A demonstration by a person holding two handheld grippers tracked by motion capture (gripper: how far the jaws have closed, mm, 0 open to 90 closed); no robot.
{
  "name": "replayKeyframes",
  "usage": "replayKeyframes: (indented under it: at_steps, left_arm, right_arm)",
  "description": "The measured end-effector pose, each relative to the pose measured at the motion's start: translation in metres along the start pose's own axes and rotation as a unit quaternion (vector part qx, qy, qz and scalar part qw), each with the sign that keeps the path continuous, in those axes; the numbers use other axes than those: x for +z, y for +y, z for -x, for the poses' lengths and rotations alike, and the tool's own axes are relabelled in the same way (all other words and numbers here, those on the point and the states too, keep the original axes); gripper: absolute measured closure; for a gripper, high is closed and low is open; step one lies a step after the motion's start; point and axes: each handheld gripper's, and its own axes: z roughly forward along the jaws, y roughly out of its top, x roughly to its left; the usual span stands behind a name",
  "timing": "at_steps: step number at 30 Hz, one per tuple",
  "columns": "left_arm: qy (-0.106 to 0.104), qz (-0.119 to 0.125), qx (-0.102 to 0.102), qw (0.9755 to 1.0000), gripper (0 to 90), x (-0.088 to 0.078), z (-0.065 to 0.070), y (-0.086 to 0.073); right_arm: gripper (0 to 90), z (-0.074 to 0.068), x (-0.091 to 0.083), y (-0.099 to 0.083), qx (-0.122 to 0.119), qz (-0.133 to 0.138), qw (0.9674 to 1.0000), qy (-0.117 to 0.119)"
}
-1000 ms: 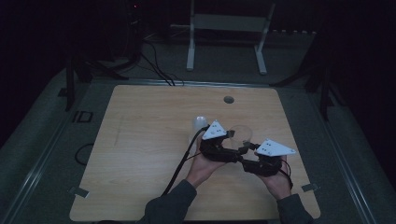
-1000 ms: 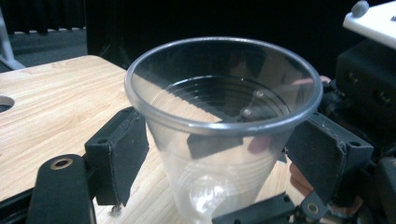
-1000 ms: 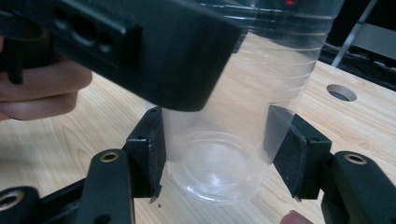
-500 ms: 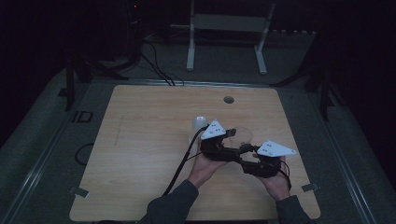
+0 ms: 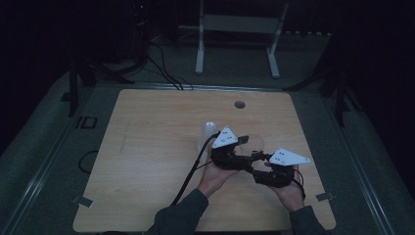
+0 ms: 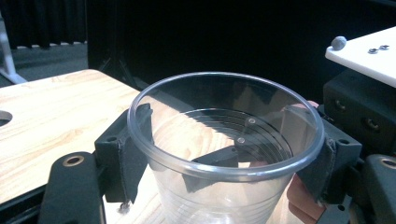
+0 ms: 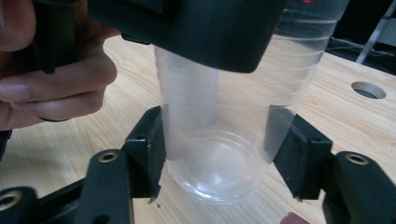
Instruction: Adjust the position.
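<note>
Your left gripper point(image 6: 224, 154) has just been closing and now clamps the clear plastic cup point(image 6: 224, 140) just under its rim, mid-frame in the left gripper view. Your right gripper point(image 7: 219, 154) has just been opening; its jaws flank the cup's base without clearly pressing it. In the high view, the cup sits lower centre-right above the bench point(image 5: 147, 147).

Two clear plastic cups in all — one clear cup point(image 6: 224, 154) at frame centre, one white stack point(image 5: 209, 132) just left of centre. Two grippers — left gripper point(image 5: 243, 147), right gripper point(image 5: 259, 157). One table point(image 5: 147, 147), one round hole point(image 5: 240, 104) toward the upper middle
</note>
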Motion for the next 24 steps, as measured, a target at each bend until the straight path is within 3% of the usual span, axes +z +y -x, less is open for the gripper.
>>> replayKeyframes:
  at_steps: [9,24]
  left_arm:
    - [0.007,0.002,0.011,0.9999,27.2,0.000,0.003,0.000]
    - [0.033,0.006,0.030,0.9990,27.6,-0.001,0.005,0.000]
  right_arm:
    - [30.0,0.003,-0.002,-0.003,0.016,0.002,0.9999,-0.007]
    - [25.0,0.006,-0.009,-0.012,0.026,0.004,0.9995,-0.017]
